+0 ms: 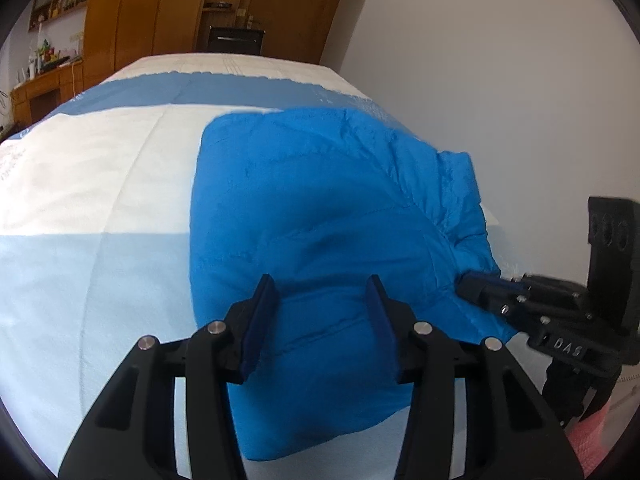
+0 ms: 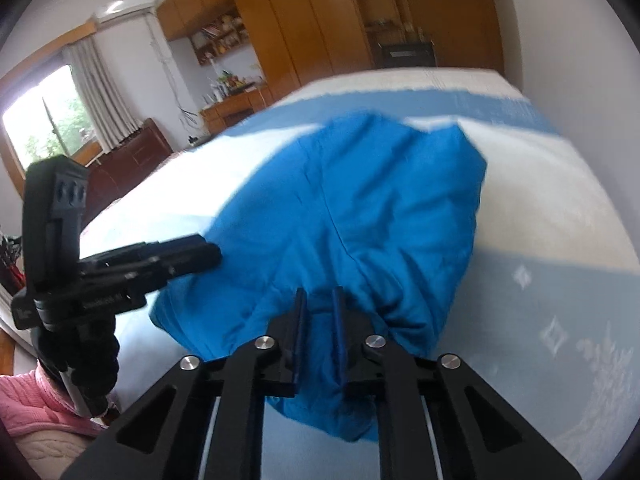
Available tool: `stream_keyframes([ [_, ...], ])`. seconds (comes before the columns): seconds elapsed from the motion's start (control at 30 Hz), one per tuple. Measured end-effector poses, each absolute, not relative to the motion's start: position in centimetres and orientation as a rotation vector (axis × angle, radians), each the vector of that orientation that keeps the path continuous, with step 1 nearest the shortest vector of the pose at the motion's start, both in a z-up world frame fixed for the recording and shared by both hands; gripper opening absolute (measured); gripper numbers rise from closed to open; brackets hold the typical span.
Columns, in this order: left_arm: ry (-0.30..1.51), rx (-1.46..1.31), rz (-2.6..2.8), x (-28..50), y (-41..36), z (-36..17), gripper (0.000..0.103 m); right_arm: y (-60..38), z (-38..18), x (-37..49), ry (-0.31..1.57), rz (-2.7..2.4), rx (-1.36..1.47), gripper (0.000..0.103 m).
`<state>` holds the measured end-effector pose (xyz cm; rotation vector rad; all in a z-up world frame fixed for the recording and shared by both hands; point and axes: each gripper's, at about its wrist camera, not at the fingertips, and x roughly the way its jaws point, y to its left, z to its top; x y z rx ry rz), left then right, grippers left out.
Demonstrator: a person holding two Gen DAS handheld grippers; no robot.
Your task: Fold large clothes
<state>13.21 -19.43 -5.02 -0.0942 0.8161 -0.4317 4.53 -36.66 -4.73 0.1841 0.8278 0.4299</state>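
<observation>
Garment (image 1: 320, 216) on the bed (image 1: 100, 184), toward its right edge; wardrobe (image 1: 160, 8) behind the bed.

1. The blue garment (image 1: 320, 216) was a bright, plain, lightly quilted cloth.
2. It lay bunched and rumpled in loose folds, its near edge raised.
3. It rested on the striped bedcover (image 1: 92, 184), toward the wall side.

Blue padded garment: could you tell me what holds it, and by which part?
The right gripper pinches the blue padded garment at its bunched near edge; the left gripper stands open.
</observation>
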Motion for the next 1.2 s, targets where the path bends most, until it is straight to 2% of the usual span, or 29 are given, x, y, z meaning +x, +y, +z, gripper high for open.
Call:
stream_keyframes([
  [0.17,0.791,-0.012,-0.393,12.4,-20.9,-6.5,0.046,-37.0,-7.4,4.2,0.838,0.41,0.239,0.008],
  [0.4,0.787,-0.055,-0.408,12.7,-20.3,-7.1,0.046,-38.0,-8.5,3.8,0.786,0.426,0.296,0.007],
  [0.43,0.791,-0.068,-0.411,12.9,-20.1,-6.9,0.045,-38.1,-8.2,3.8,0.784,0.436,0.306,0.007],
  [0.5,0.796,-0.087,-0.405,13.4,-19.7,-6.2,0.035,-38.7,-7.1,3.8,0.779,0.454,0.325,0.007],
  [0.73,0.775,-0.106,-0.365,18.3,-18.8,-2.7,0.037,-39.0,-0.3,5.8,0.642,0.419,0.215,0.01],
  [0.87,0.845,-0.126,-0.392,22.9,-20.0,-2.4,0.037,-37.8,1.3,10.3,0.648,0.42,0.157,0.01],
  [1.03,0.914,-0.083,-0.396,27.5,-22.1,-3.6,0.036,-37.8,-1.1,15.3,0.748,0.37,0.153,0.01],
  [1.2,1.019,-0.077,-0.423,29.6,-22.8,-5.5,0.036,-39.0,-5.3,17.6,0.854,0.347,0.212,0.002],
])
